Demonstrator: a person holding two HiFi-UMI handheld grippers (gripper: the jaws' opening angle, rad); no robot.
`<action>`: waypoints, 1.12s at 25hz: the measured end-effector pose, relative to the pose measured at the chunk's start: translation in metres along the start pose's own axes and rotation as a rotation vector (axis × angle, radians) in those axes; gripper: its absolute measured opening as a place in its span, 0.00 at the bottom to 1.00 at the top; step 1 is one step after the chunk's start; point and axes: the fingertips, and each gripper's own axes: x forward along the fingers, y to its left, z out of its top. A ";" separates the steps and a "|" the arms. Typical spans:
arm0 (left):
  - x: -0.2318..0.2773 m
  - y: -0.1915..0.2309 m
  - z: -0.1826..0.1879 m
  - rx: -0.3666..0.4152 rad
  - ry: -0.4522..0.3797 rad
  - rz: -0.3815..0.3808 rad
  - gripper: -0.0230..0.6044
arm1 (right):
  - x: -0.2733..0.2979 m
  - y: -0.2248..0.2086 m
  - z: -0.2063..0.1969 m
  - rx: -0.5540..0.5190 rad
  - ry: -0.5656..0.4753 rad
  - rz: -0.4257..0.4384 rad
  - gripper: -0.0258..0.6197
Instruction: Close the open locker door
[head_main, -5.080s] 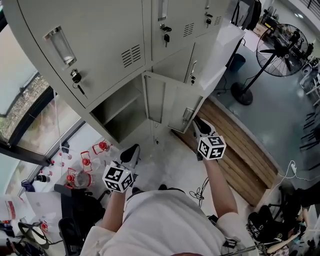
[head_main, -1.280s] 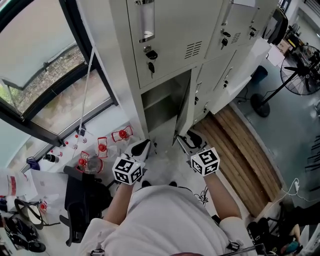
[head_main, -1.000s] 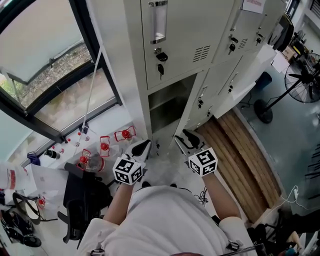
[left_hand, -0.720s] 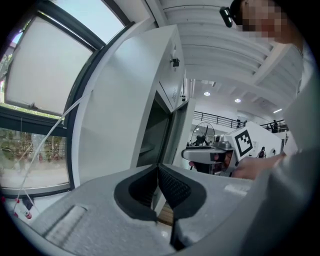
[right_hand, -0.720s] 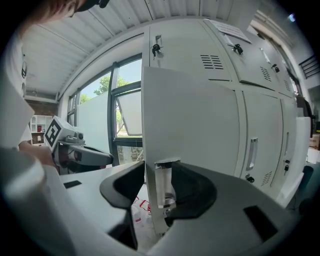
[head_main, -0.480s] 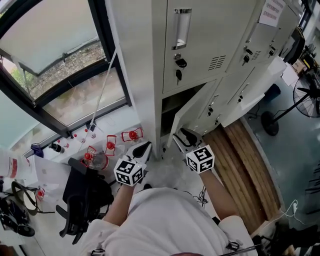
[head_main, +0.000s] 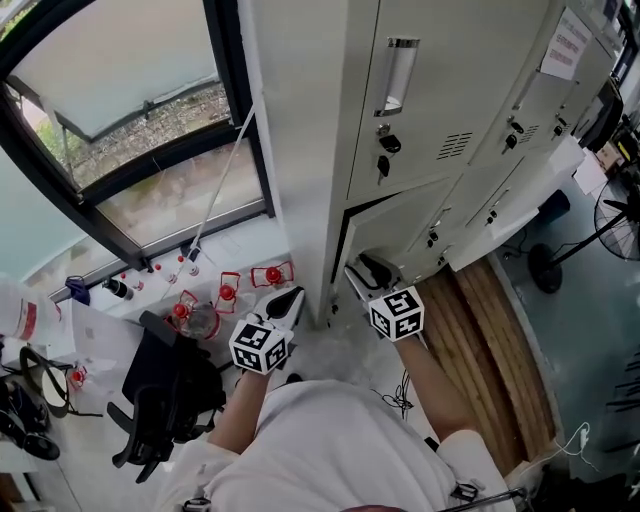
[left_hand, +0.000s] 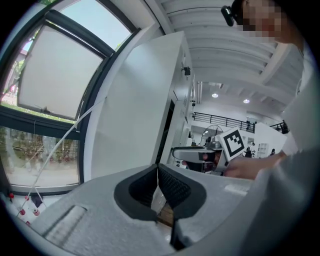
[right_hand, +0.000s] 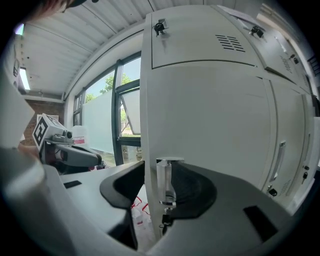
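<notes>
A room with a tall window (head_main: 130, 110) on one side and a bank of grey lockers (head_main: 330, 100) against it, seen from above. Well to the left of the left tool (head_main: 288, 300), a black chair (head_main: 165, 390) stands on the pale floor (head_main: 330, 345), and red-capped bottles (head_main: 228, 292) sit just beyond and to the left of that tool's tip. In its own view the left tool (left_hand: 158, 172) has its two dark pads pressed together with nothing between them, and it points at the locker's blank side wall (left_hand: 135, 115). To the right of it is the locker door (head_main: 400, 225), a lower door almost shut, with only a thin dark slit (head_main: 338, 255) at its left edge. The right tool (head_main: 365, 272) is low at that door, near its free edge. In the right gripper view the right tool (right_hand: 159, 175) has its pads standing apart, and the door's handle (right_hand: 165, 182) shows in the gap between them, the door's face (right_hand: 215, 115) filling the view above. Whether the pads touch the metal cannot be told. Right of the right tool a wooden platform (head_main: 490, 340) runs along the lockers' foot, and a fan (head_main: 612, 212) stands far to the right.
</notes>
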 end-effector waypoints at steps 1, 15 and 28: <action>-0.001 0.002 0.001 -0.002 -0.002 0.004 0.06 | 0.003 0.000 0.001 -0.001 0.001 0.001 0.30; -0.011 0.027 0.000 -0.033 -0.015 0.061 0.06 | 0.029 -0.007 0.006 -0.001 0.006 0.010 0.30; -0.010 0.028 -0.003 -0.047 -0.009 0.050 0.06 | 0.022 -0.006 0.006 0.004 0.008 -0.002 0.29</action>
